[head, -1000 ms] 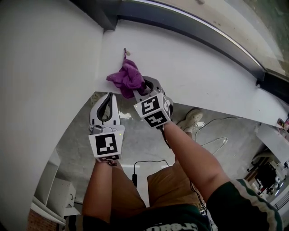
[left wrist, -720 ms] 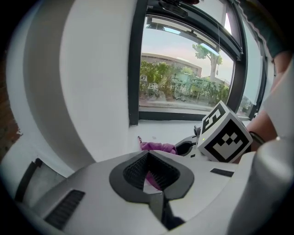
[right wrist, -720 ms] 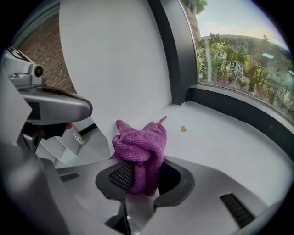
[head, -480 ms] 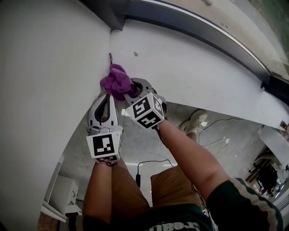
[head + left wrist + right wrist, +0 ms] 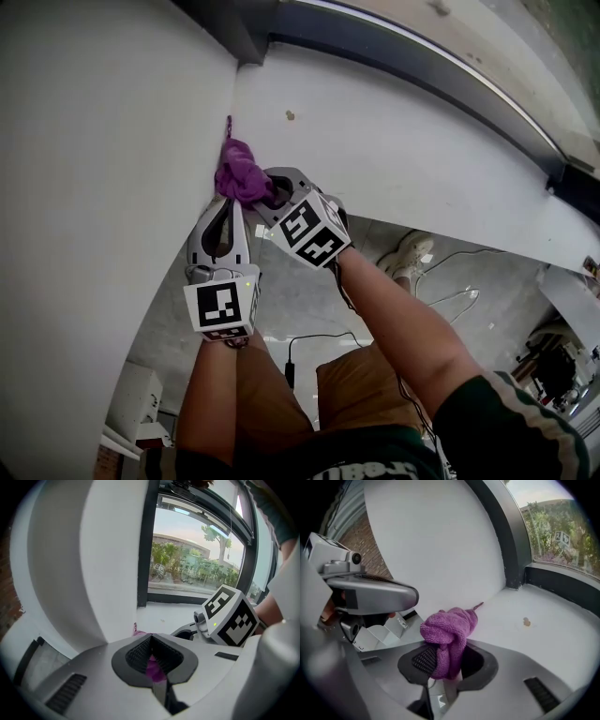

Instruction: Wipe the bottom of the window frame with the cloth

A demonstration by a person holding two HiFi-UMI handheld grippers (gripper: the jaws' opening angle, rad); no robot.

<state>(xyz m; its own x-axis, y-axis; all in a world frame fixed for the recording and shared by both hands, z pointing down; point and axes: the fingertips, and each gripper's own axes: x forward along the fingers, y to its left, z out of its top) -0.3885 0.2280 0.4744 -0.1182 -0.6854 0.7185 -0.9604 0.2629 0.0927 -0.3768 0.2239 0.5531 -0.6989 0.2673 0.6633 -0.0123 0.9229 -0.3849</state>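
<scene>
The right gripper (image 5: pixel 267 187) pinches the purple cloth (image 5: pixel 242 173), which lies bunched on the sill (image 5: pixel 394 141) in the corner against the side wall (image 5: pixel 112 141). The left gripper (image 5: pixel 226 201) sits just beside it, its 2 jaws pressed together on nothing.

The head view looks steeply down from above onto the white sill (image 5: pixel 403 150) and the floor (image 5: pixel 469 281) below it. The left gripper view sits low behind its jaws and faces along the sill toward the window pane (image 5: pixel 197 569). The right gripper view looks from close over its jaws into the corner (image 5: pixel 511 585). All three views share the purple cloth (image 5: pixel 242 173) and that corner.
</scene>
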